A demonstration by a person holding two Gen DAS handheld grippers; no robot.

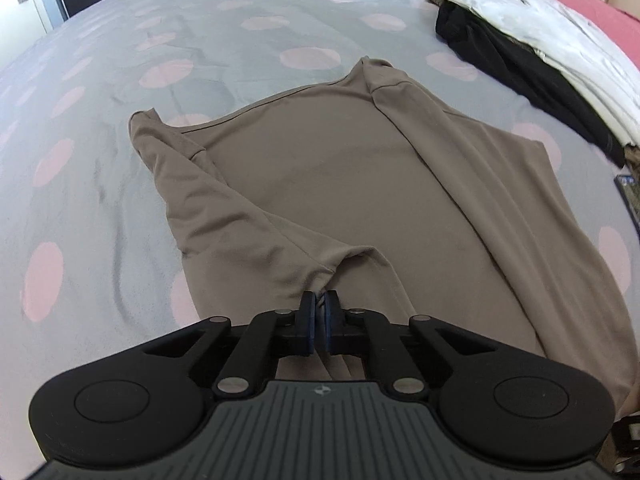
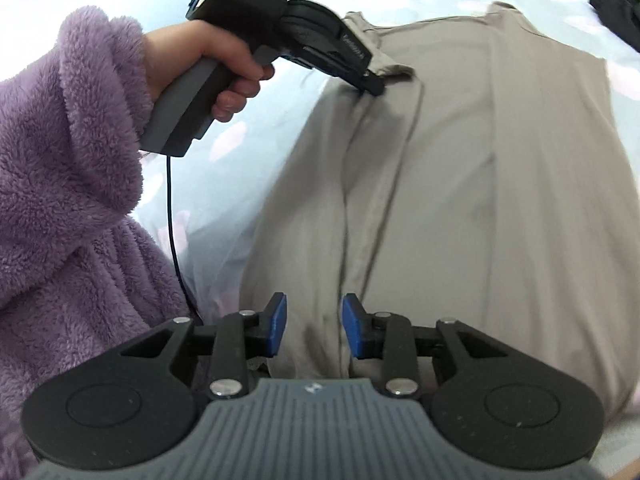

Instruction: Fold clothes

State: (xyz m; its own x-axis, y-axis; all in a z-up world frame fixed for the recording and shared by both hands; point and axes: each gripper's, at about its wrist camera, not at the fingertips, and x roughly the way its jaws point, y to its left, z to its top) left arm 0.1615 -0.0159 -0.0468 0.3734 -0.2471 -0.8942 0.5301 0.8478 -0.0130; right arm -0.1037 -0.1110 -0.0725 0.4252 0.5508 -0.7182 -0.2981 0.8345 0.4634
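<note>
On the grey bedspread (image 1: pixel 100 208) with pink dots lies a taupe shirt (image 1: pixel 320 168), spread flat, its sleeves folded inward over the body. The left gripper (image 1: pixel 319 304) is clamped on a bunched sleeve end at the shirt's near edge. The right gripper (image 2: pixel 314 320) hovers above the shirt's near hem, its blue pads (image 2: pixel 278 320) apart with nothing pinched. Beyond the shirt, a black garment (image 1: pixel 500 60) sits beside white bedding (image 1: pixel 560 40).

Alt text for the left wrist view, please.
The left gripper, jaws shut, pinches a sleeve cuff of a taupe long-sleeved top spread on a grey bedsheet with pink dots. Black and white clothes lie piled at upper right.
</note>
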